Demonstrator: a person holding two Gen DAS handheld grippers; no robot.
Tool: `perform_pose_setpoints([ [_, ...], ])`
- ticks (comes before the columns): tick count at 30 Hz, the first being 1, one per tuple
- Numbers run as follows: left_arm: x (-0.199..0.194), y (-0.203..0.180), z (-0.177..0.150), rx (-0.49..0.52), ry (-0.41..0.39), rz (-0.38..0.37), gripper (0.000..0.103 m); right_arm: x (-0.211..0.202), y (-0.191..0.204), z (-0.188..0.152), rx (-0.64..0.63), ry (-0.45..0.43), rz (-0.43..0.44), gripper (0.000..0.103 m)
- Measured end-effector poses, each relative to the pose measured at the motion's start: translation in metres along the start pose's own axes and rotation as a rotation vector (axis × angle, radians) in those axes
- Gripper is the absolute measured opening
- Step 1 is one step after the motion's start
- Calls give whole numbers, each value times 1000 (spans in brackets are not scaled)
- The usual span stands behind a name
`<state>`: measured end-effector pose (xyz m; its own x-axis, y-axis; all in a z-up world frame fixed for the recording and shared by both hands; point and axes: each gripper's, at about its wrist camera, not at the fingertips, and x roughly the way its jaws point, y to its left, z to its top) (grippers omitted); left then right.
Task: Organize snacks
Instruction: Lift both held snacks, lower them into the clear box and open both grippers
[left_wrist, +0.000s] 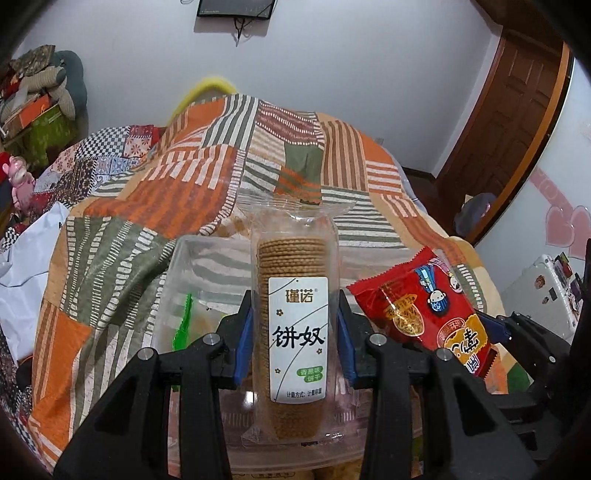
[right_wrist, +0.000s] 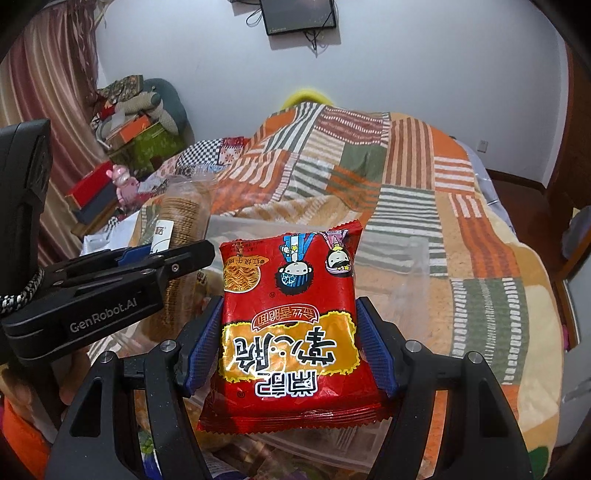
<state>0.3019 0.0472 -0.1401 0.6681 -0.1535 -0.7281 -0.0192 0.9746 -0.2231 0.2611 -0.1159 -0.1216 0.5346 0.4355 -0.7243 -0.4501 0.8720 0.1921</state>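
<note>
My left gripper (left_wrist: 295, 332) is shut on a clear sleeve of round brown biscuits (left_wrist: 295, 266) with a white label, held upright over a clear plastic bin (left_wrist: 181, 273) on the bed. My right gripper (right_wrist: 291, 343) is shut on a red noodle snack packet (right_wrist: 291, 295), held above the same bin (right_wrist: 413, 258). The red packet also shows at the right of the left wrist view (left_wrist: 424, 310). The left gripper body (right_wrist: 103, 291) and the biscuit sleeve (right_wrist: 184, 218) show at the left of the right wrist view.
A striped patchwork blanket (left_wrist: 207, 177) covers the bed. Green packaging (left_wrist: 183, 325) lies inside the bin. White plastic (left_wrist: 26, 277) lies at the left. Boxes and cushions (right_wrist: 136, 122) pile at the far left. A wooden door (left_wrist: 517, 122) stands at the right.
</note>
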Motion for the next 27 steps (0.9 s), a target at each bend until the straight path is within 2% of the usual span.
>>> perform_pose_setpoints([
  [3,3,2,-1,-16,24,-15,39,2,0,0,0,14,2,68],
  [8,-12,4,0,-16,-10,-14,41,-7,0,1,-7,-3,-8,68],
  [17,-48,3,-7,35,-43,23,41,-34,1,-3,-13,-42,-9,68],
  [27,-97,20,-32,59,-64,81,45,-73,4,-28,-29,-74,-37,69],
])
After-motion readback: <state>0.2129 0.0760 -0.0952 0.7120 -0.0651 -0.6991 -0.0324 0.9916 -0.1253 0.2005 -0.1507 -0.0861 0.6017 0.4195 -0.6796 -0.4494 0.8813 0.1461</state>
